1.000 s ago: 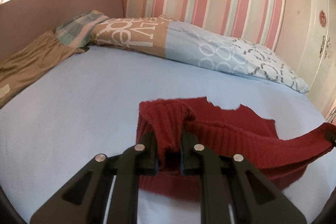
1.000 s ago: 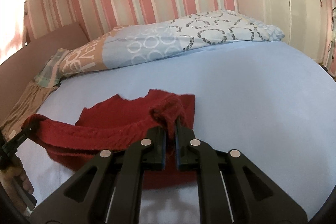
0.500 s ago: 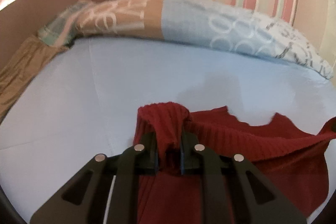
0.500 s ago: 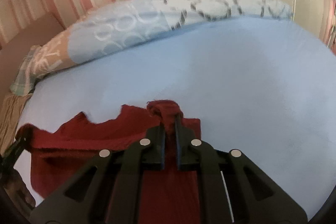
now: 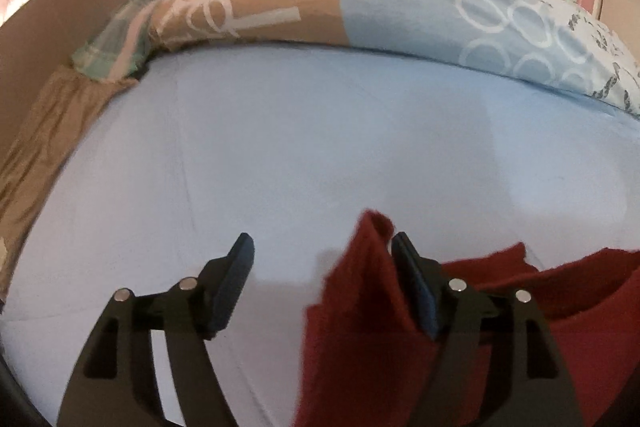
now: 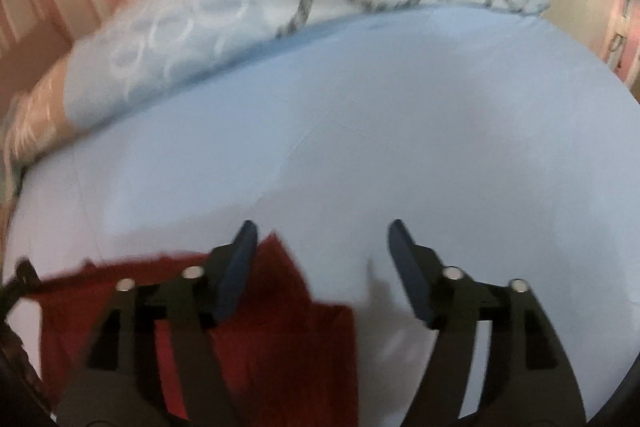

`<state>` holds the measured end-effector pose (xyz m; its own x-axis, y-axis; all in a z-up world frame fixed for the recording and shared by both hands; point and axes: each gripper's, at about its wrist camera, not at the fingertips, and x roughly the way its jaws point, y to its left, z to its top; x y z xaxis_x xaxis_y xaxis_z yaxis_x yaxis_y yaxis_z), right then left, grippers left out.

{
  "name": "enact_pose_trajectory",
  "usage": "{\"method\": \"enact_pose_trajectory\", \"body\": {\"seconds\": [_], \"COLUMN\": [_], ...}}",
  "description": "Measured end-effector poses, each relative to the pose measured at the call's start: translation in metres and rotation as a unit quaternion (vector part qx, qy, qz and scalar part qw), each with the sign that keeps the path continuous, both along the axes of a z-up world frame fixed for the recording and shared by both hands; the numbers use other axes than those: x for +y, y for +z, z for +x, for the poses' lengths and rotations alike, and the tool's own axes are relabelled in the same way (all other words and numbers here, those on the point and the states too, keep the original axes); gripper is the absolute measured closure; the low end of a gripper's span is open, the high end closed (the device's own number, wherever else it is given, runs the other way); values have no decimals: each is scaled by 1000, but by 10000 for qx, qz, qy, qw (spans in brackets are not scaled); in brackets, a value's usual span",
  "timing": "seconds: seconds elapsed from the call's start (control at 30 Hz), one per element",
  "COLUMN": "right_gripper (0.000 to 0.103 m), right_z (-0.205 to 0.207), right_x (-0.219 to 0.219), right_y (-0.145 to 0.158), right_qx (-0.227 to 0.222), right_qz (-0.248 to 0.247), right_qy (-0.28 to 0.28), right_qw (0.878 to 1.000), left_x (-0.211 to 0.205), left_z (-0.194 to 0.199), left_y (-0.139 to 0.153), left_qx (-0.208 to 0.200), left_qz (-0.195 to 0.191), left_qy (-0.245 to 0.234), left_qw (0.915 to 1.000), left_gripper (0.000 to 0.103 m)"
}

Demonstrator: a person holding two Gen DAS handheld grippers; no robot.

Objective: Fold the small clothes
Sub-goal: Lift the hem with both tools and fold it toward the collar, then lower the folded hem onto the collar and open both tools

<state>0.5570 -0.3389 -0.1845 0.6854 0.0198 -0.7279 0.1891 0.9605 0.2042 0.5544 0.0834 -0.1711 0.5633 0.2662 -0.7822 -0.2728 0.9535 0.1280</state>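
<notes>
Where the left wrist view looks along its fingers, the left gripper (image 5: 322, 255) stands wide apart, gripping nothing; the red sweater (image 5: 360, 311) lies on the blue sheet (image 5: 320, 147), a corner standing against the right finger's inner face. Seen from the right wrist, the right gripper (image 6: 320, 243) is likewise spread, with the sweater (image 6: 280, 327) lying beneath and beside its left finger, blurred.

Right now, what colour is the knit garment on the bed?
Dark red garment; clearest in the left wrist view.
</notes>
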Motion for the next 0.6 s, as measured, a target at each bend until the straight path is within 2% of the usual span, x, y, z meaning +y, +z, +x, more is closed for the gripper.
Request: {"method": "enact_pose_trajectory", "body": {"seconds": [0.07,0.17,0.3,0.37,0.47,0.6], "right_gripper": [30,30,30,34,51,53], "right_z": [-8,-24,-49,-46,-33,-15], "right_x": [-3,10,36,40,48,78], "right_y": [13,26,27,22,13,3], "right_qx": [-164,-284,-357,-267,29,401], "right_qz": [29,-102,-824,-815,-492,-578], "right_qy": [87,720,1289,1418,1710,2126], "right_qw": [9998,9969,9876,9862,9840,9746], "left_x": [9,7,-16,-32,-52,-78], "left_z": [-6,-22,-47,-59,-55,-38], "left_y": [11,31,56,64,58,32], "left_qx": [-133,-400,-820,-967,-798,-278], "left_qz": [1,-12,516,618,381,358], "left_qy": [108,52,-289,-530,-1018,-1390], "left_qw": [9999,9992,9949,9920,9909,9893], "left_gripper": [26,25,19,19,19,19]}}
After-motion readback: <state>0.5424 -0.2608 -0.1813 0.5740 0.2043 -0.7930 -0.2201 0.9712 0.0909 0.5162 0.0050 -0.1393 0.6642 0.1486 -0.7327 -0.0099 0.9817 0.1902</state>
